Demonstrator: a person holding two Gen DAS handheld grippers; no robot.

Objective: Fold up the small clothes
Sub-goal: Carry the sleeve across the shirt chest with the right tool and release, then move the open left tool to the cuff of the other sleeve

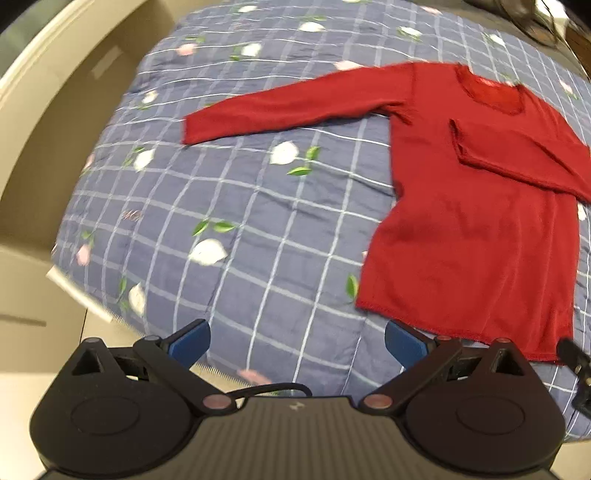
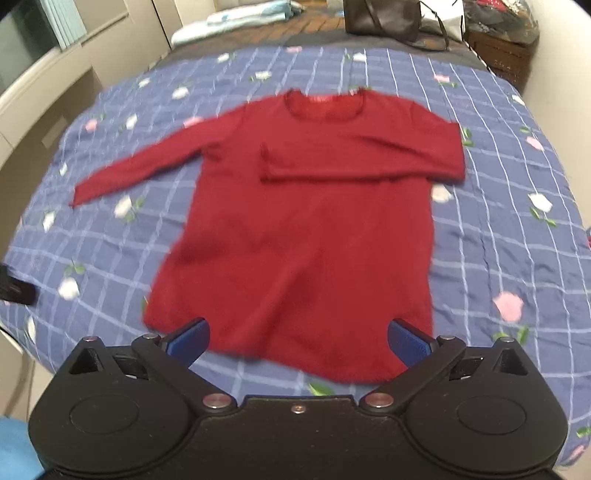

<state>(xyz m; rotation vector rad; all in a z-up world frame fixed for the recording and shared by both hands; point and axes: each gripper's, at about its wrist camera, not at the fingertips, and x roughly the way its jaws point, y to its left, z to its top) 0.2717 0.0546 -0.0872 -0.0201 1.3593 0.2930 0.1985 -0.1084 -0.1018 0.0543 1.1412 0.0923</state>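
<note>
Both spread, holding nothing: left hand-held gripper (image 1: 297,341), right hand-held gripper (image 2: 298,341). Red top (image 2: 306,236) flat on bed (image 2: 498,258), hem nearest, long axis running away toward collar. Right sleeve (image 2: 362,158) folded across chest; left sleeve (image 1: 291,107) outstretched, nearer left side.

A home bedroom: a bed with a floral checked quilt (image 2: 498,206), pillows (image 2: 236,18) at its head
</note>
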